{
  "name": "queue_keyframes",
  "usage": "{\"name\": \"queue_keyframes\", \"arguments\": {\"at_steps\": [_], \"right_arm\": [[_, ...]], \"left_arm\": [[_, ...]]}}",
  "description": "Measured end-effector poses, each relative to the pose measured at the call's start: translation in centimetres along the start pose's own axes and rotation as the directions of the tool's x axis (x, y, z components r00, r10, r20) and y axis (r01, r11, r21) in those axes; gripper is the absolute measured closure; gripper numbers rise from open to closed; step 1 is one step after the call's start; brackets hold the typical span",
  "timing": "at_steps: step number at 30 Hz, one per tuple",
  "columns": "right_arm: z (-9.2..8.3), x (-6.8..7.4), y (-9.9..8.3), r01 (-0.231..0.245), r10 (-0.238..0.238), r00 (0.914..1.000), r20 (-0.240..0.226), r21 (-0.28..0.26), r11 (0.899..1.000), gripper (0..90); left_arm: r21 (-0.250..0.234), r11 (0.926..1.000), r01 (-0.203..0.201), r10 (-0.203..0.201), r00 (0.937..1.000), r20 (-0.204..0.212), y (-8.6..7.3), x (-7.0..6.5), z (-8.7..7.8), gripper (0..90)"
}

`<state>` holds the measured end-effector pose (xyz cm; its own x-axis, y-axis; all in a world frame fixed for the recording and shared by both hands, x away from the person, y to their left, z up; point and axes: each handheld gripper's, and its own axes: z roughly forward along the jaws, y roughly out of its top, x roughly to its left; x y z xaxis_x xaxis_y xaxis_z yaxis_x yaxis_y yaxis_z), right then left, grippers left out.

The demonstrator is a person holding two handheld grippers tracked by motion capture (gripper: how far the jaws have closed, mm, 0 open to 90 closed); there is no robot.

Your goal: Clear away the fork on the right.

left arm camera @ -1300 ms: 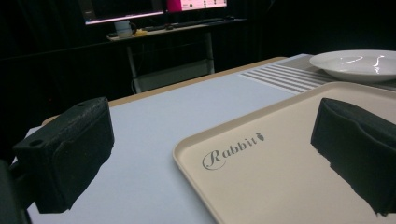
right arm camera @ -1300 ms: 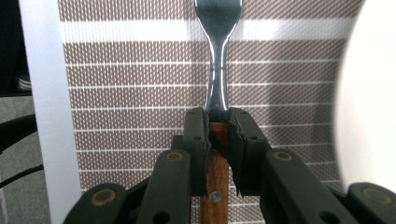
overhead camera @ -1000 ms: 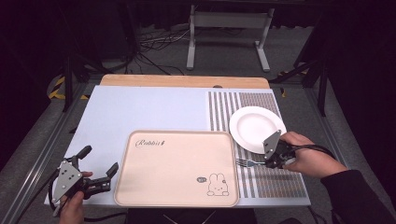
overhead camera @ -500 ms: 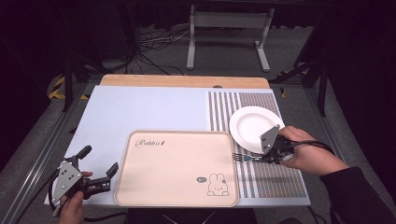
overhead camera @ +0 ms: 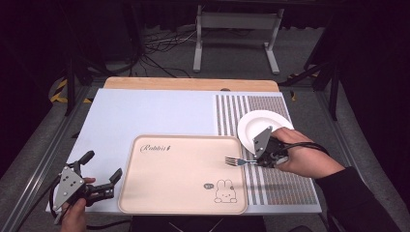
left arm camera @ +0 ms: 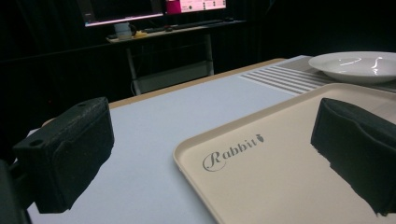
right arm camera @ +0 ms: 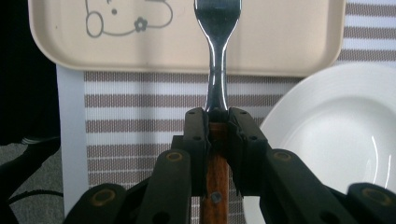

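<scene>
The right gripper [right arm camera: 217,116] clamped a wooden-handled steel fork [right arm camera: 216,51], tines cropped above the beige tray [right arm camera: 299,42]; the left gripper [left arm camera: 210,154] stood open.

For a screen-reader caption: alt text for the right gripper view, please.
The right gripper clamps a wooden-handled fork, its tines reaching over a beige tray. A white plate lies at right on a striped mat.

Ahead of my fork [overhead camera: 235,161] the tray [overhead camera: 169,193] lies bare; the plate [overhead camera: 254,126] crowds my right gripper [overhead camera: 261,157] behind.
</scene>
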<state>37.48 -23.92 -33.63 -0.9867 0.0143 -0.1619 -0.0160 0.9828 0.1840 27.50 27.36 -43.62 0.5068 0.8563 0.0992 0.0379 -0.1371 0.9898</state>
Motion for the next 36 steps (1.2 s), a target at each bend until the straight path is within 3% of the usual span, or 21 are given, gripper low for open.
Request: {"name": "queue_keyframes", "arguments": {"at_steps": [14, 19, 21, 22, 24, 27, 29, 34, 36], "right_arm": [[0.8, -0.1, 4.0, 0.037, -0.037, 0.9992, -0.015, -0.024, 0.999, 78.5], [0.7, 0.0, 5.0, -0.048, 0.045, 0.9978, -0.047, -0.049, 0.998, 78.5], [0.6, 0.2, 5.6, -0.111, 0.107, 0.992, -0.067, -0.055, 0.992, 78.5], [0.6, 0.2, 5.6, -0.111, 0.107, 0.992, -0.067, -0.055, 0.992, 78.5], [0.4, 0.3, 5.9, -0.18, 0.175, 0.9801, -0.095, -0.052, 0.982, 78.5], [0.3, 0.5, 6.3, -0.283, 0.272, 0.954, -0.125, -0.075, 0.956, 78.6], [0.3, 0.6, 6.5, -0.318, 0.307, 0.9434, -0.126, -0.076, 0.945, 78.5], [0.5, 0.8, 6.9, -0.419, 0.409, 0.9054, -0.114, -0.079, 0.905, 78.6], [0.5, 0.9, 7.1, -0.441, 0.432, 0.8959, -0.103, -0.084, 0.894, 78.6]], "left_arm": [[0.001, 1.0, 0.0, 0.0, 1.0, 0.002, 0.0, 0.0, 0.0, 0.0], [0.002, 1.0, 0.001, -0.001, 1.0, 0.003, 0.0, 0.0, 0.0, 0.0], [0.002, 1.0, -0.002, 0.002, 1.0, 0.004, 0.0, 0.1, 0.0, 0.0], [0.001, 1.0, 0.001, -0.001, 1.0, 0.004, 0.0, 0.0, 0.0, 0.0], [0.001, 1.0, 0.002, -0.002, 1.0, 0.003, 0.0, 0.0, 0.0, 0.0], [0.002, 1.0, 0.002, -0.002, 1.0, 0.003, 0.0, 0.1, 0.0, 0.0], [0.003, 1.0, -0.002, 0.002, 1.0, 0.005, 0.0, 0.1, 0.0, 0.0], [0.002, 1.0, 0.004, -0.004, 1.0, 0.004, 0.0, 0.1, 0.0, 0.0], [0.002, 1.0, 0.003, -0.003, 1.0, 0.003, 0.0, 0.1, 0.0, 0.0]]}}
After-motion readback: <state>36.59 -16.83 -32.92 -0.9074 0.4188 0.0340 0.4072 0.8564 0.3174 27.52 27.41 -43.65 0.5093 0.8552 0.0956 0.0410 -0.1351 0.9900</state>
